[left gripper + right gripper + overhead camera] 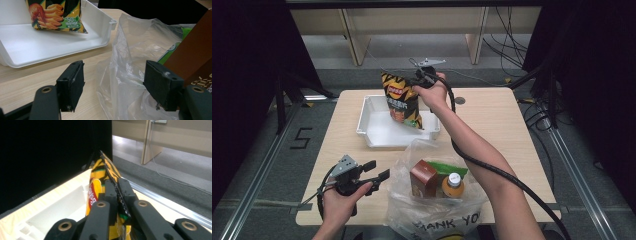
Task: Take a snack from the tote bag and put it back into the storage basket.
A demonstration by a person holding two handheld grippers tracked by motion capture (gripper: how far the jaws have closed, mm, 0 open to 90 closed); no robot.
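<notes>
Left gripper point(377, 171) jaws wide, empty — right gripper point(419, 80) pinching chip bag point(404, 100) over white tray point(367, 120).

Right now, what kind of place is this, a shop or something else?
Probably a lab or recording workspace, not a shop: a small wooden table set between dark curtains, loose cables across the grey floor, and metal floor rails beside the table.

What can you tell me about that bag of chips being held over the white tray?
The chip bag is glossy yellow with black stripes, a red logo and pictured chips. It looks sealed and puffy, and hangs upright by its crimped top edge, which the right gripper pinches between its fingers. Its bottom is low inside the white tray; whether it touches the floor is unclear.
</notes>
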